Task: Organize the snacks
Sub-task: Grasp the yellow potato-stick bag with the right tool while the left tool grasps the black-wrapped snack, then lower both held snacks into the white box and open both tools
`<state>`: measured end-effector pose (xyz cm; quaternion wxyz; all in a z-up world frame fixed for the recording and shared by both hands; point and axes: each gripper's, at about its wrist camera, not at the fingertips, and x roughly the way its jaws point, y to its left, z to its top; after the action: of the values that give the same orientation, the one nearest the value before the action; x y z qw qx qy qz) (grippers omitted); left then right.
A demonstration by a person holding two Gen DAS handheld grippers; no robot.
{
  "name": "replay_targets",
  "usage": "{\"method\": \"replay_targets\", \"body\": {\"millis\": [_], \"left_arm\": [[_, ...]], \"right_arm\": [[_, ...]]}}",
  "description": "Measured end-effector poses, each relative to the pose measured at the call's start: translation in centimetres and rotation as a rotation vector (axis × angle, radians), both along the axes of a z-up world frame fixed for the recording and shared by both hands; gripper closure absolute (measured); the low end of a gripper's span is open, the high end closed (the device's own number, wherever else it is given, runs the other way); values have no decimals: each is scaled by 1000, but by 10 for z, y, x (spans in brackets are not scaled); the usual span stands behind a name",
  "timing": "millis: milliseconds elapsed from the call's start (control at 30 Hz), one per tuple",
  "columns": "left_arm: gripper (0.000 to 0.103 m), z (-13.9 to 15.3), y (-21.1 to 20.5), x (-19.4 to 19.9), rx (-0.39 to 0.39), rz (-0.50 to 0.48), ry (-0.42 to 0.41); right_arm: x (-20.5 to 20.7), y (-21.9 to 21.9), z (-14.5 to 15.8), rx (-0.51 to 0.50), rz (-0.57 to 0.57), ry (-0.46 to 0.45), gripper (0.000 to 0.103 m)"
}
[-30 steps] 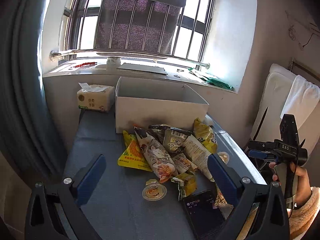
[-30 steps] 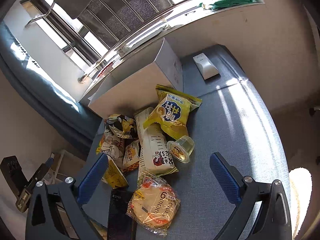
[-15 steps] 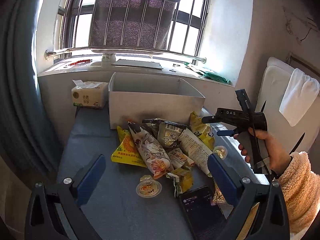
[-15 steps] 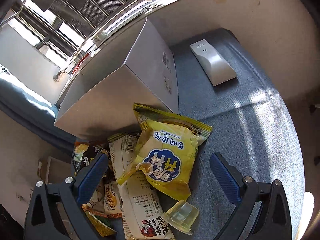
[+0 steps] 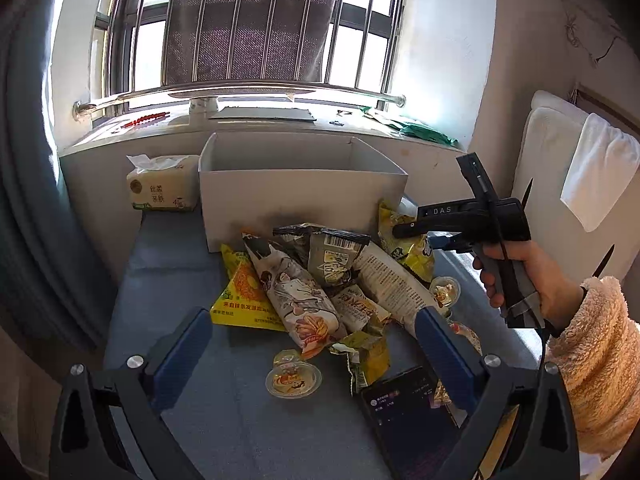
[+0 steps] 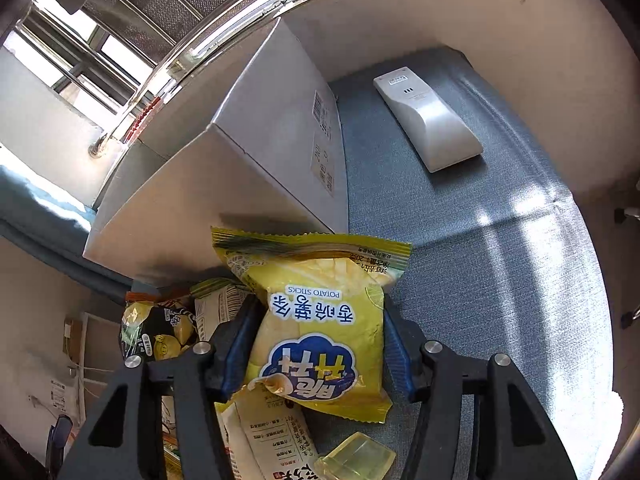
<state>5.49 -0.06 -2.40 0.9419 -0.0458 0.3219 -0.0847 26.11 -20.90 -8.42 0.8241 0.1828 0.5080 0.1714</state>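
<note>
Bright window point(image 5: 256, 32) backlight, fisheye-warped edges

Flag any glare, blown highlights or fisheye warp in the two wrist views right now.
Left wrist view: window panes blown out, the sill glares, straight bars bow from fisheye warp, corners vignetted black. Right wrist view: hard sun stripes on the blue tabletop, the white box edges curve, focus stays sharp on the yellow potato-stick bag.

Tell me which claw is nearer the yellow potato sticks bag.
Right. The right claw has just been closing around the potato sticks bag, which sits between its fingers. The left claw hangs open at the near side of the pile, well short of the bag.
</note>
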Motion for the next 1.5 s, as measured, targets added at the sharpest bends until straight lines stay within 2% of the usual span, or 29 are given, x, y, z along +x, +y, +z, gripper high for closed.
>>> {"method": "replay_targets", "body": {"millis": [133, 333, 433, 567, 733, 800, 833, 967, 1100, 1167, 1233, 1300, 1500], "left_arm": [[0, -2, -9, 29, 55, -59, 28], [0, -13, -33, 88, 218, -189, 84], [0, -24, -44, 117, 343, -286, 111], [0, -37, -54, 146, 487, -368, 140], [0, -55, -62, 176, 527, -448, 197], [5, -68, -65, 184, 552, -460, 237], [16, -73, -66, 186, 545, -477, 259], [34, -70, -60, 179, 489, -455, 228], [38, -47, -41, 161, 351, -379, 163], [43, -32, -30, 149, 290, -331, 121], [43, -14, -14, 137, 199, -264, 71], [43, 3, -2, 124, 110, -239, 17], [43, 56, 29, 121, -47, -84, -141]], "right_arm": [[-19, -14, 23, 31, -14, -75, 43], [-61, -37, 66, 89, 8, -208, 43], [-84, -45, 79, 91, 21, -248, 43], [-106, -55, 83, 81, 23, -273, 43], [-120, -62, 77, 85, 30, -267, 43], [-123, -62, 73, 79, 39, -261, 43], [-123, -62, 71, 83, 40, -254, 43], [-126, -62, 65, 84, 42, -244, 43], [-127, -59, 61, 83, 50, -240, 43], [-127, -56, 61, 88, 53, -244, 43], [-125, -51, 63, 89, 56, -254, 43], [-120, -44, 66, 87, 64, -259, 43], [-81, -7, 99, 61, 118, -324, 43]]}}
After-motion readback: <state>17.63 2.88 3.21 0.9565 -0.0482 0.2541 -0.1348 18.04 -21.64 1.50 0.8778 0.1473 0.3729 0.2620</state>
